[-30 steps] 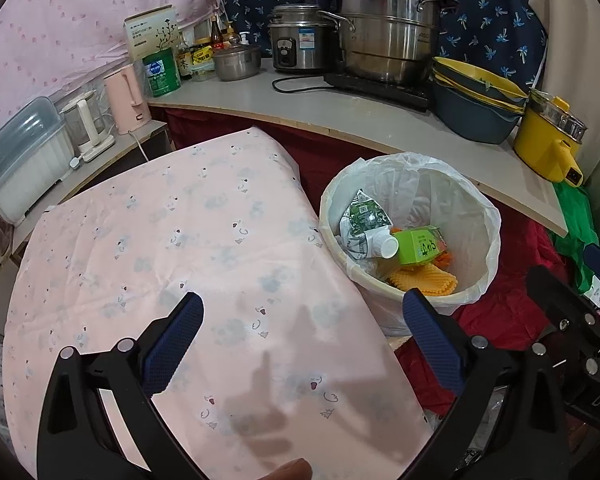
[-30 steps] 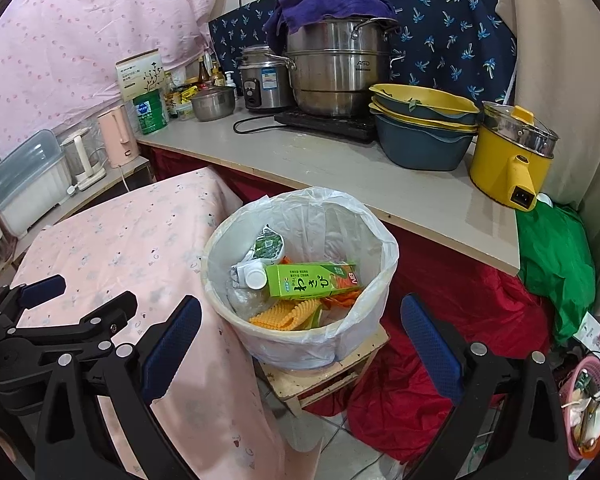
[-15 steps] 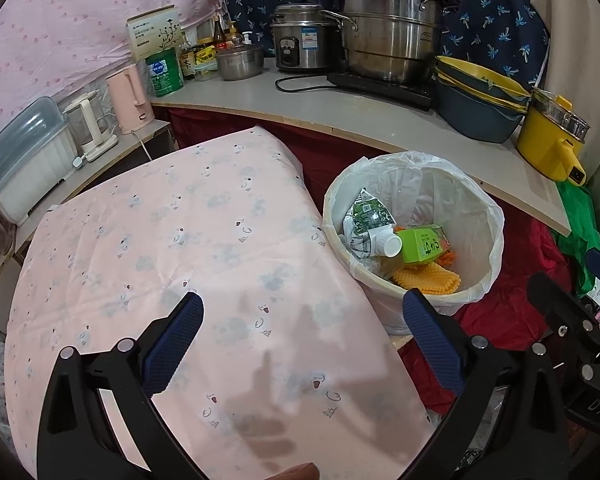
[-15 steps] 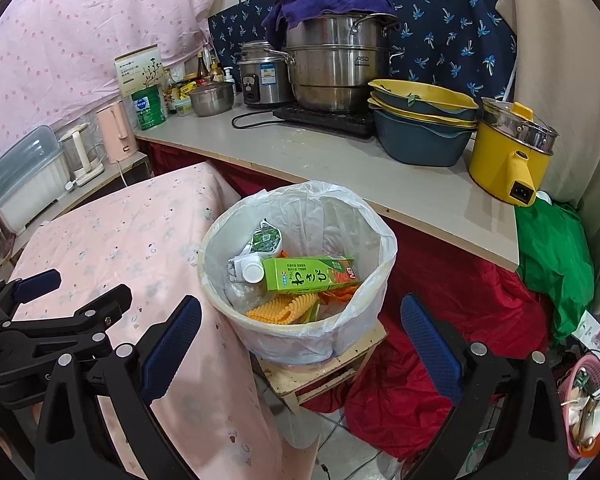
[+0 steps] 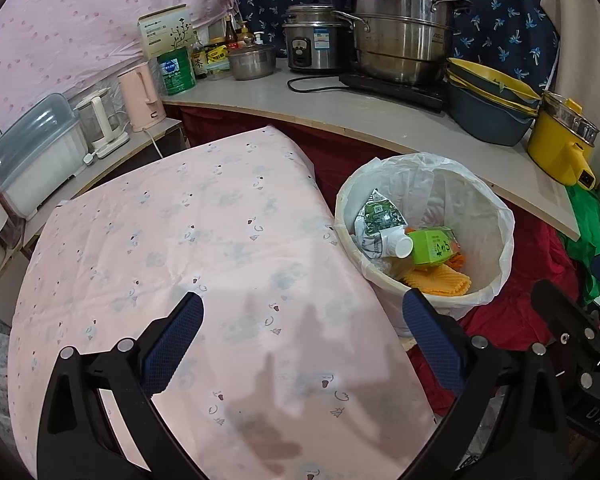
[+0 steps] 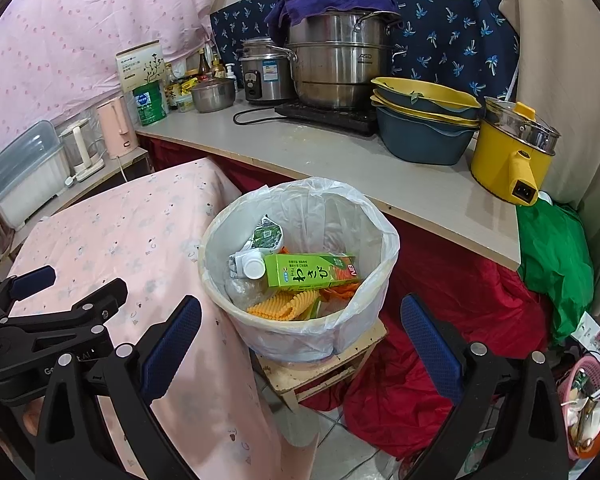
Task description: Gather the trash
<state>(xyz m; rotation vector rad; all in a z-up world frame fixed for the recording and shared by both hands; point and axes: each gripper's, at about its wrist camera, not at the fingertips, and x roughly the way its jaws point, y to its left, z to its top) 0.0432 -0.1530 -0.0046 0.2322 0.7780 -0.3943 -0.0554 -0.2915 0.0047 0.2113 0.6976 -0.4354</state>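
Note:
A white bin [image 6: 228, 304] lined with a clear plastic bag stands on a small wooden stool [image 6: 320, 368] beside the pink-clothed table [image 5: 180, 240]. Inside it lie a green carton [image 6: 312, 272], a white bottle with a cap [image 6: 252, 268], a crumpled green wrapper [image 6: 268, 236] and orange ridged trash [image 6: 280, 306]. The same bin [image 5: 496, 280] shows at right in the left wrist view. My left gripper [image 5: 300, 344] hovers open over the tablecloth, holding nothing. My right gripper [image 6: 300, 344] is open and empty just in front of the bin.
A grey counter [image 6: 380, 176] behind the bin carries a steel pot [image 6: 340, 68], rice cooker [image 6: 266, 76], stacked basins [image 6: 424, 128] and a yellow electric pot [image 6: 512, 160]. Red cloth [image 6: 440, 300] and green cloth [image 6: 552, 264] hang at right. A pink kettle [image 5: 140, 96] stands at left.
Both grippers have drawn back slightly from the bin, staying open and empty. The trash in the bin has not moved.

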